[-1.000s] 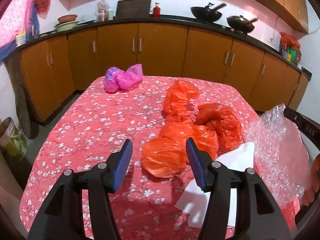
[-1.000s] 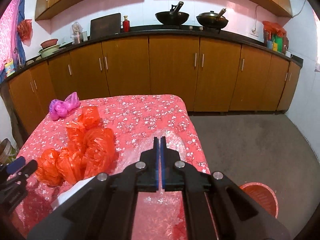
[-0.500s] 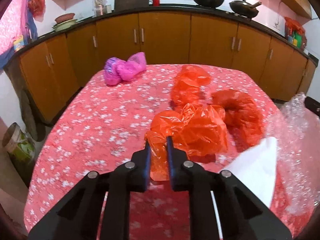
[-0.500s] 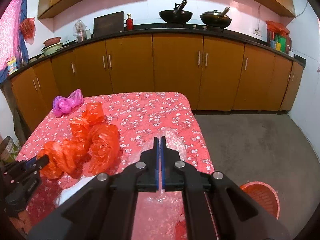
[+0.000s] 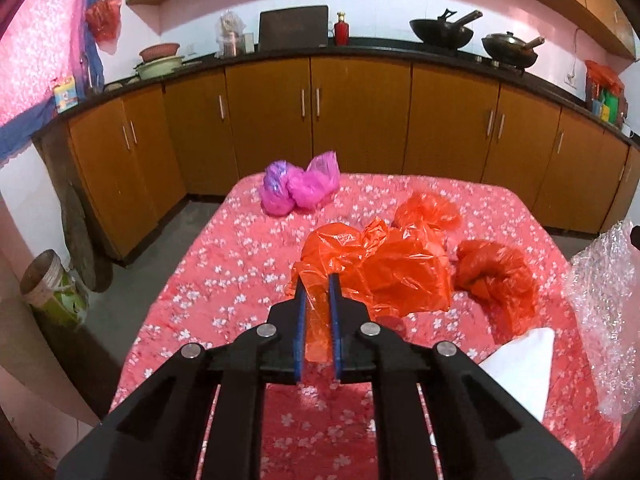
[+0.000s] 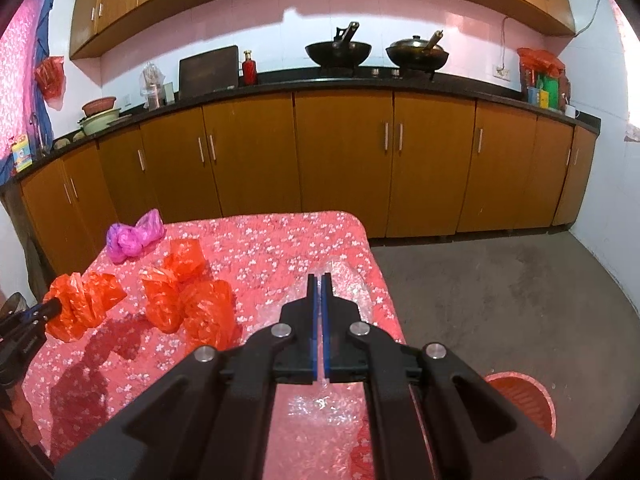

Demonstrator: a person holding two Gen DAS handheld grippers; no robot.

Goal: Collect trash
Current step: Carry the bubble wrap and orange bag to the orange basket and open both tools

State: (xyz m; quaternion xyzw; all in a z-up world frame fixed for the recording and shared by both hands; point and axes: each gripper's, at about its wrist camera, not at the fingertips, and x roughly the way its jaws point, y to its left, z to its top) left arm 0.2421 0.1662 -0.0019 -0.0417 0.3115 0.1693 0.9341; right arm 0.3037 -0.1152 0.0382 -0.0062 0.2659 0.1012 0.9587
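My left gripper [image 5: 317, 280] is shut on an orange plastic bag [image 5: 384, 276] and holds it above the red flowered table [image 5: 240, 264]; it also shows in the right wrist view [image 6: 82, 304]. Two more orange bags [image 5: 496, 276] [image 5: 428, 210] lie on the table. A pink and purple bag [image 5: 300, 188] lies at the far edge. My right gripper [image 6: 319, 280] is shut on clear bubble wrap [image 6: 344, 284], which also shows in the left wrist view [image 5: 604, 304]. A white paper [image 5: 520, 364] lies near the bubble wrap.
A red bin [image 6: 524, 400] stands on the floor right of the table. Brown kitchen cabinets [image 6: 344, 164] line the far wall. A can [image 5: 52, 288] stands on the floor at the left.
My left gripper closed on the nearest orange bag and lifted it up off the table. My right gripper stayed shut on the bubble wrap.
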